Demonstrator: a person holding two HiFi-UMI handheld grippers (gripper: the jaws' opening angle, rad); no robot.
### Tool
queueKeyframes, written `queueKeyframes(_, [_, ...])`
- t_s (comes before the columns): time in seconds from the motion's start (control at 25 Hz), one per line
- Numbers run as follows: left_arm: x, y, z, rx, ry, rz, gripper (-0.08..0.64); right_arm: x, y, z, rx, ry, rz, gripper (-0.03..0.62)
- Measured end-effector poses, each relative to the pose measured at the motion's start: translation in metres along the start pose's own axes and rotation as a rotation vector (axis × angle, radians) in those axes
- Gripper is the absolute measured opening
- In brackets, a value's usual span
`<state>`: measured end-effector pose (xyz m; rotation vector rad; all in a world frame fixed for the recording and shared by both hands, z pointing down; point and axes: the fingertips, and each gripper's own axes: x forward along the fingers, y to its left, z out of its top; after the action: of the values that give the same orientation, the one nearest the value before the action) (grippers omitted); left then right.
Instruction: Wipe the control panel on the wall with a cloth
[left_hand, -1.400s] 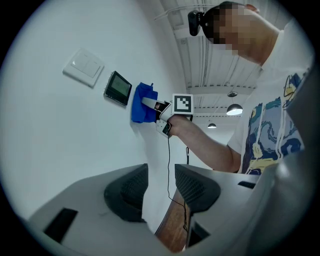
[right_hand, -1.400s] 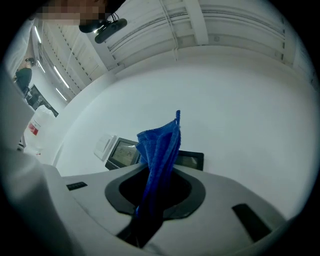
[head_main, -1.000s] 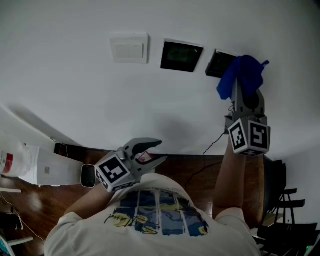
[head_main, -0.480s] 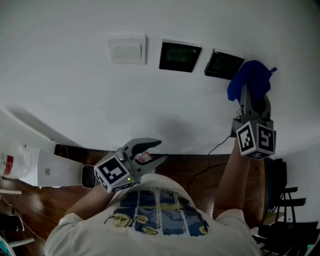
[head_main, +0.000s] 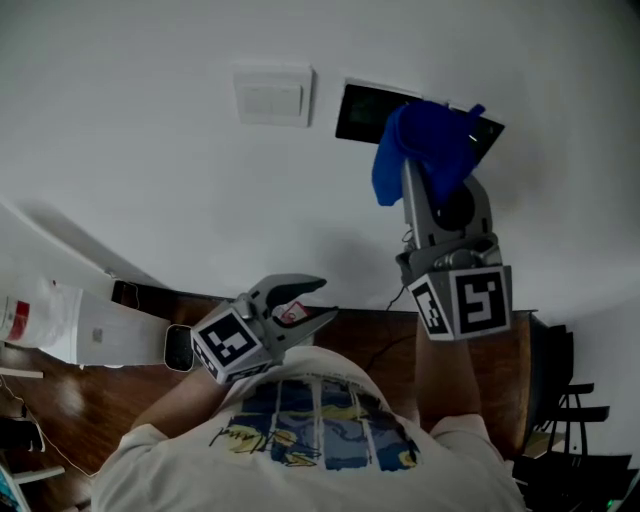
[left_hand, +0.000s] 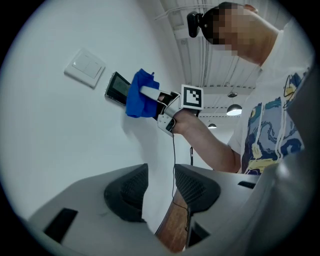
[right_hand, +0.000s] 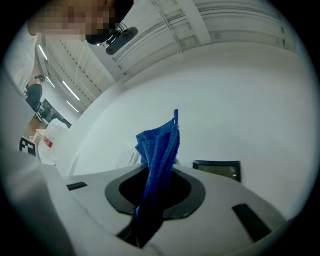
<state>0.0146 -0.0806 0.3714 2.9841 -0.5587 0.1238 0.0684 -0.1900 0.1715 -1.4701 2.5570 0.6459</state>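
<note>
White wall (head_main: 150, 180) fills most of the head view, and on it sit a pale switch plate (head_main: 272, 97), a dark control panel (head_main: 358, 112) just beside it, and a second dark panel (head_main: 488, 135) further right. The right claw (head_main: 437, 178) is raised to the wall and clenched on a blue cloth (head_main: 425, 150), which bunches above its fingers and hangs over the right edge of the control panel and the left part of the second dark panel. In the right gripper view the cloth (right_hand: 160, 147) stands up as a folded ridge pinched between the closed jaws of the right claw (right_hand: 154, 192), with one dark panel (right_hand: 217, 169) on the wall just to its right. From the left gripper view, the cloth (left_hand: 138, 95) appears pressed to the wall at the near edge of the control panel (left_hand: 117, 87), with the switch plate (left_hand: 85, 67) apart to the left. The left claw (head_main: 318, 300) hangs low in front of the person's printed shirt (head_main: 320, 435), well apart from the wall fittings; its own view shows the left claw (left_hand: 161, 186) released, jaws apart, with only wall and a strip of brown wooden floor (left_hand: 172, 227) between them. A white container (head_main: 45, 328) lies at the left edge of the head view.
</note>
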Motion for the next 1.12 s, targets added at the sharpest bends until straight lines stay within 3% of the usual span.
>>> queueKeyframes(0.16, [-0.007,0.003,0.001,-0.003,-0.005,0.024,0.144,0.035,0.033,-0.003,-0.009,0.006,0.074,0.086])
queueKeyframes(0.32, [-0.013,0.005,0.000,-0.006,-0.004,0.043,0.144,0.055,0.037,-0.009,-0.029,0.005,0.068,0.086])
queueKeyframes(0.84, [-0.005,0.003,-0.003,-0.003,-0.002,0.013,0.144,0.016,-0.025,-0.020,-0.029,0.034,-0.081,0.086])
queueKeyframes(1.12, [0.001,0.003,-0.003,-0.012,0.001,0.005,0.144,-0.002,-0.044,-0.010,-0.044,0.018,-0.117,0.086])
